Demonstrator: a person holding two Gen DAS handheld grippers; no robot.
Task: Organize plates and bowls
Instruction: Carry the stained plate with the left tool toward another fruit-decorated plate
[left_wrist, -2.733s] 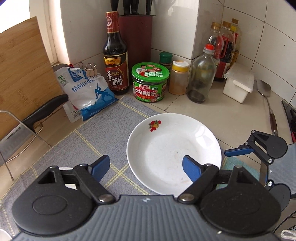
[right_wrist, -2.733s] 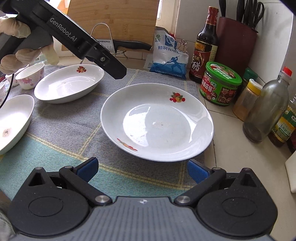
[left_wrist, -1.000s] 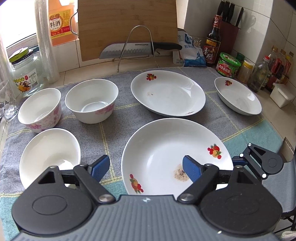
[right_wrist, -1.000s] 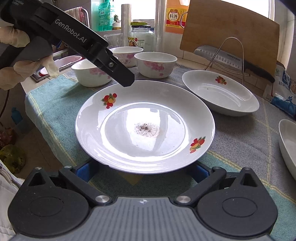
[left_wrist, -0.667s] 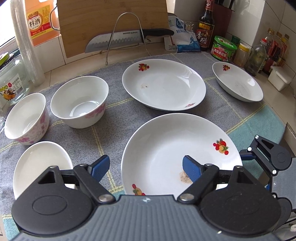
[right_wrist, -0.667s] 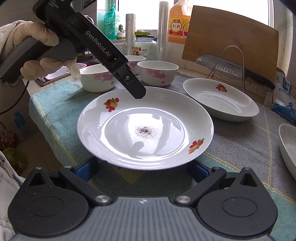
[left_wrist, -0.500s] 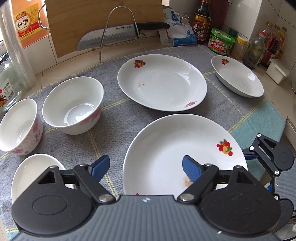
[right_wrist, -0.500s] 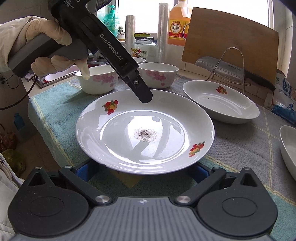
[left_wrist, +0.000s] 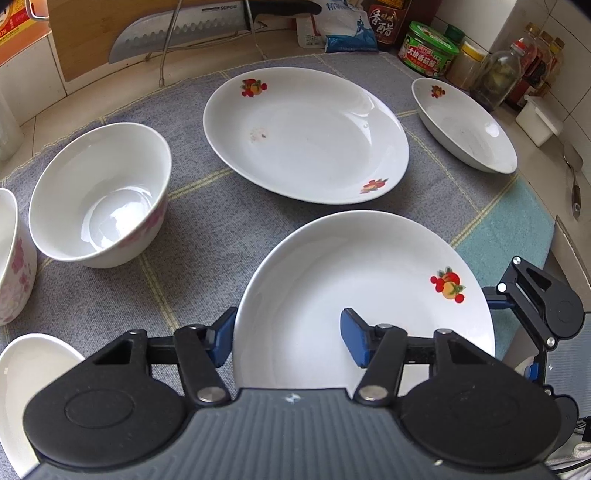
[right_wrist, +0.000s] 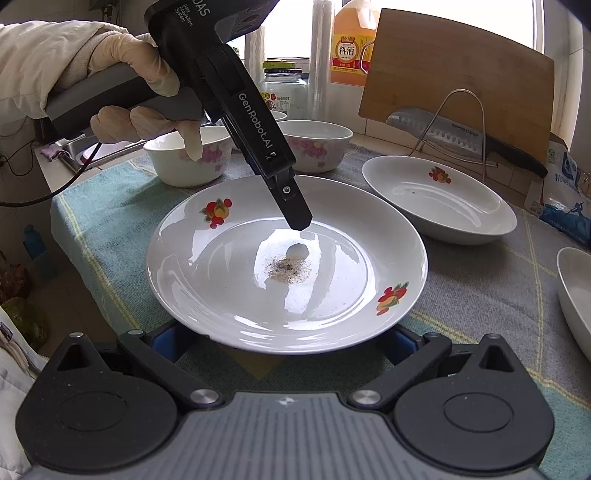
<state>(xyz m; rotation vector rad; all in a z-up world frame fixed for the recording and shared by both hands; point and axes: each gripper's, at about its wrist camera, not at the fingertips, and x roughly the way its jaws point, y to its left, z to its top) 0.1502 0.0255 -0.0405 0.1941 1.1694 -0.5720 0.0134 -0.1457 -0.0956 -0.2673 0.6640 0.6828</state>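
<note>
1. The plate (left_wrist: 369, 280) with fruit prints lies on the cloth (left_wrist: 207, 229), nearest the counter's front edge. There is a patch of dark crumbs in its middle.
2. The left gripper (left_wrist: 286, 338) points steeply down at the plate's rim. Its jaws are closing on the rim, which stands between them. The left pad lies against the rim's outside, and the right pad is inside, over the plate's slope.
3. In the right wrist view, a gloved hand (right_wrist: 140, 96) holds that gripper (right_wrist: 301, 221), and its tip is at the plate's far side.
4. The right gripper (right_wrist: 284, 343) sits low at the plate's near edge with its jaws wide apart. Both blue pads are partly tucked under the rim and grip nothing.
5. A second plate (left_wrist: 306, 133) lies just behind the first, apart from it. It has a small brown smear.
6. A third plate (left_wrist: 465, 125) lies at the cloth's far right corner, near the jars and bottles.
7. A bowl (left_wrist: 99, 192) stands upright to the left of the second plate, and another bowl (left_wrist: 11, 258) is cut off by the left edge.
8. A small dish (left_wrist: 29, 387) shows at the bottom left, partly hidden by the gripper's body.
9. Behind the cloth, a knife (left_wrist: 177, 33) rests in a wire stand against a wooden board (right_wrist: 458, 74).
</note>
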